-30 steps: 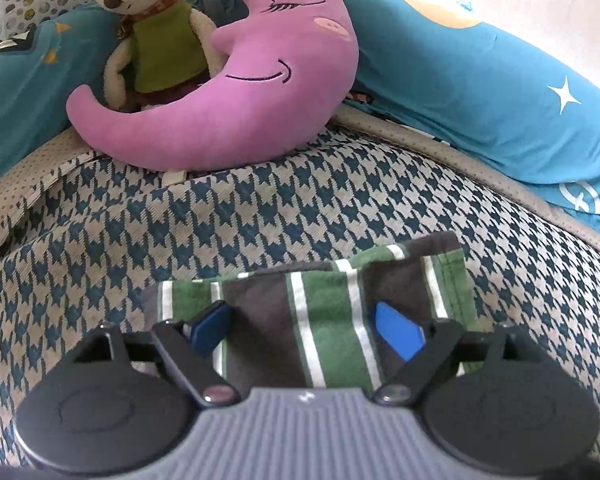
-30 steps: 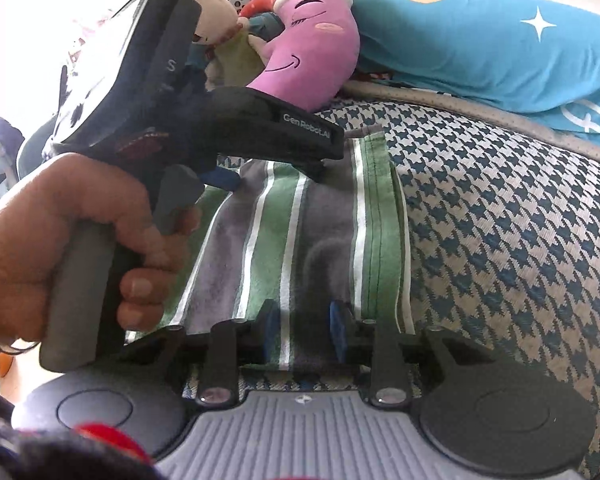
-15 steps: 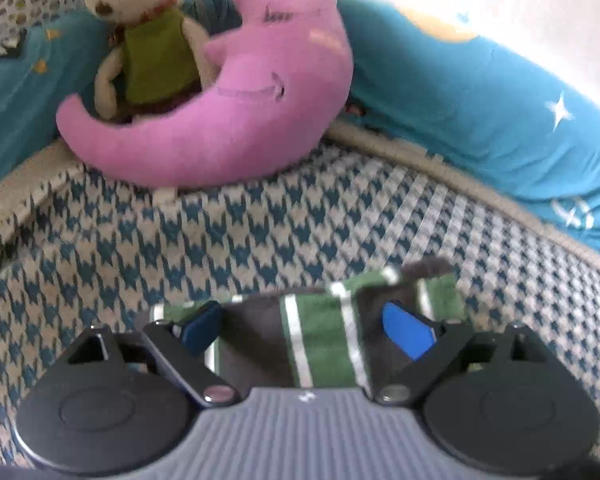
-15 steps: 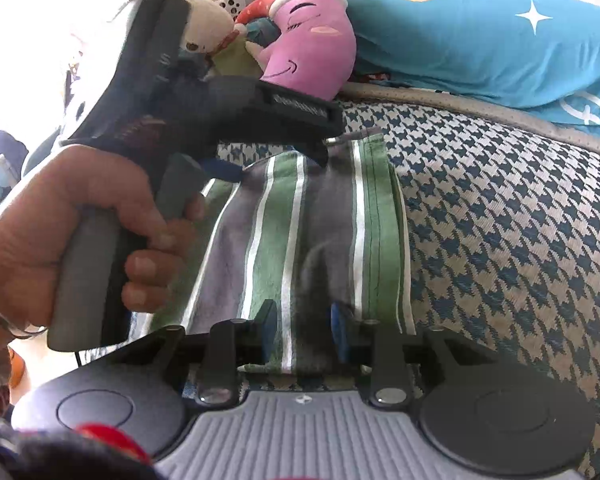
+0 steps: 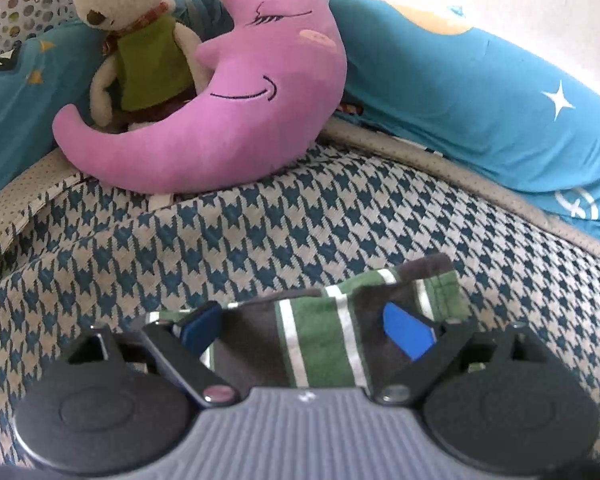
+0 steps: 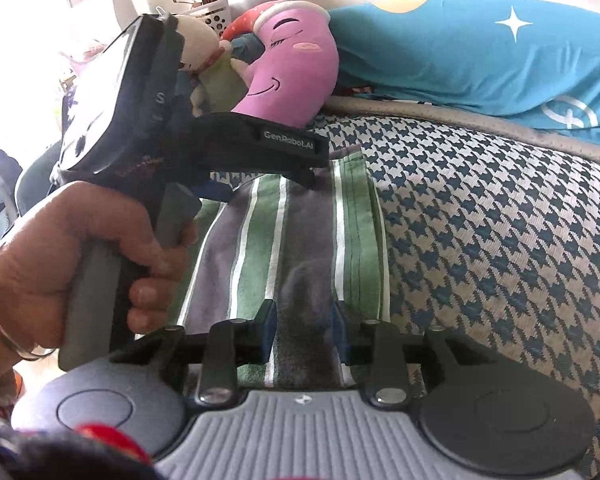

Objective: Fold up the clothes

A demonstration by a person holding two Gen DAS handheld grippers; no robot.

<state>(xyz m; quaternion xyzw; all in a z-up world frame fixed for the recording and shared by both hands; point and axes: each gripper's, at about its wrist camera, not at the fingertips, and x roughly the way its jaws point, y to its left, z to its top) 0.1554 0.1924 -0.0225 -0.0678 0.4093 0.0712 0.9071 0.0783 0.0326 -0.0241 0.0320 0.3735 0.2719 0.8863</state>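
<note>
Since a second ago, nothing much is shifting: the left tool [image 5: 306,326] is still hanging spread wide over the far end of the striped cloth [image 6: 300,240], having only wobbled and settled. The cloth is lying folded into a long strip on the houndstooth bed [image 6: 500,220], its long axis running from the right tool [image 6: 303,332] away to the left one. The right tool is sitting partly spread at the near end, its blue pads flanking the cloth without pinching it. Both tools are equally placed, one per end, so the next fold probably means bringing one short end over the other.
</note>
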